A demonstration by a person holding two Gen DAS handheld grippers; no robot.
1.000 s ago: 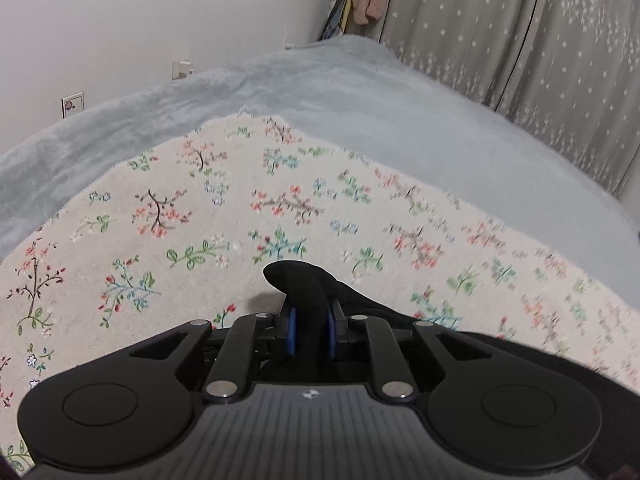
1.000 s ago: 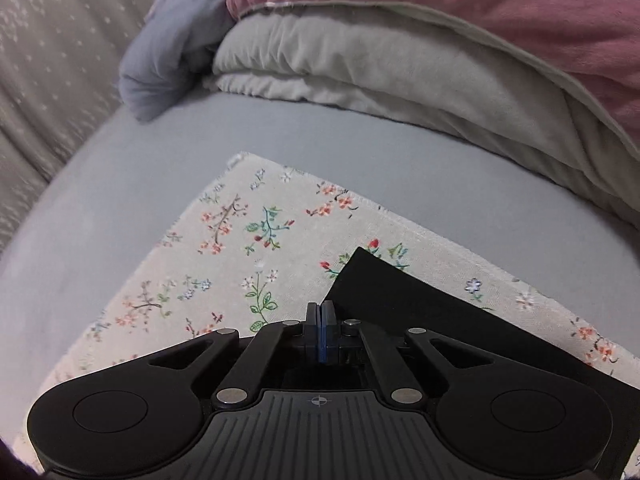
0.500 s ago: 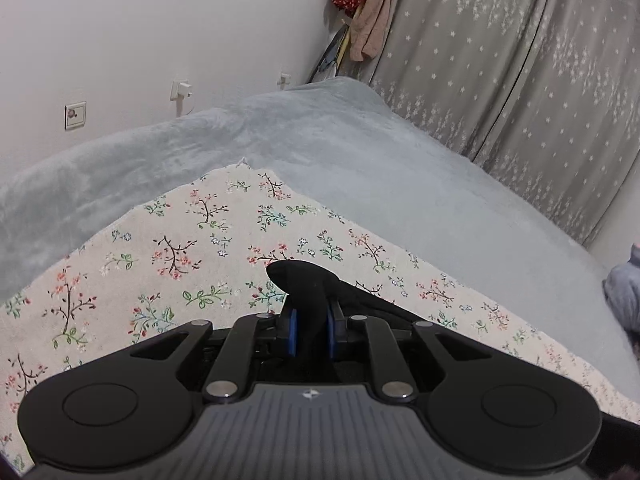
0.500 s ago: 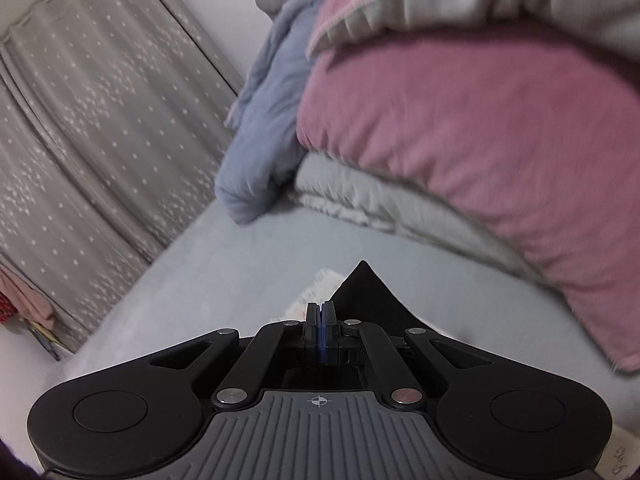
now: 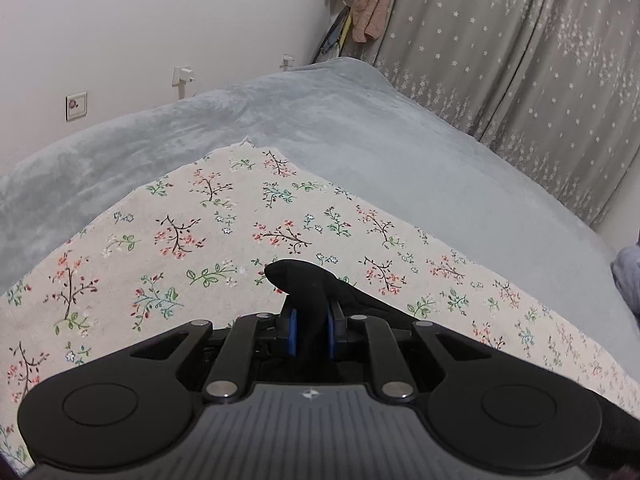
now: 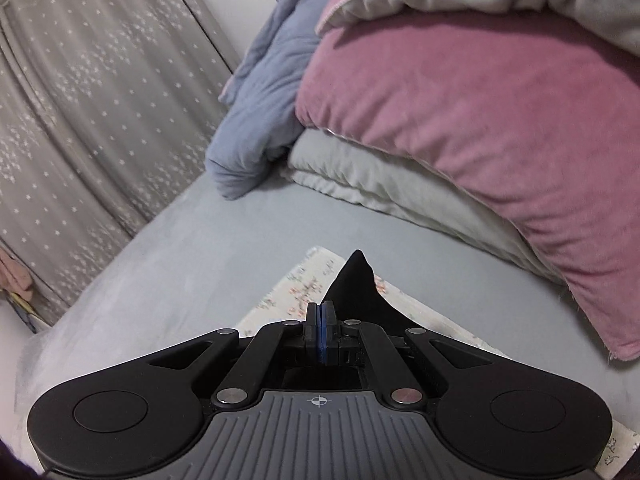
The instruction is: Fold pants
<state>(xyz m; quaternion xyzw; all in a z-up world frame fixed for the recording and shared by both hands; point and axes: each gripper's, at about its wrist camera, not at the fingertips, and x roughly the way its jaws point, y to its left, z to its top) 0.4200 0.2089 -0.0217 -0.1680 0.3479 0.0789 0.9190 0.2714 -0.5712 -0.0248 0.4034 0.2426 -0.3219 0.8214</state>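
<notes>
— Black fabric, soft, limp: pants, lower centre of both views, over floral cloth.
— Grip?
— Left gripper narrow, clamping a thick bunch; right gripper pinched on an edge. Best taken at corners; sags, light.

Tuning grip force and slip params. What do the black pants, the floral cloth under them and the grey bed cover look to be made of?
Black pants: matte, soft cloth, likely a knit; the pinched fold bulges rounded with no sheen.
Floral cloth: thin printed woven, cotton-like; lies flat, one corner frayed.
Grey bed cover: plush fleece or velour by its look; brushed nap shows lighter and darker patches.
</notes>
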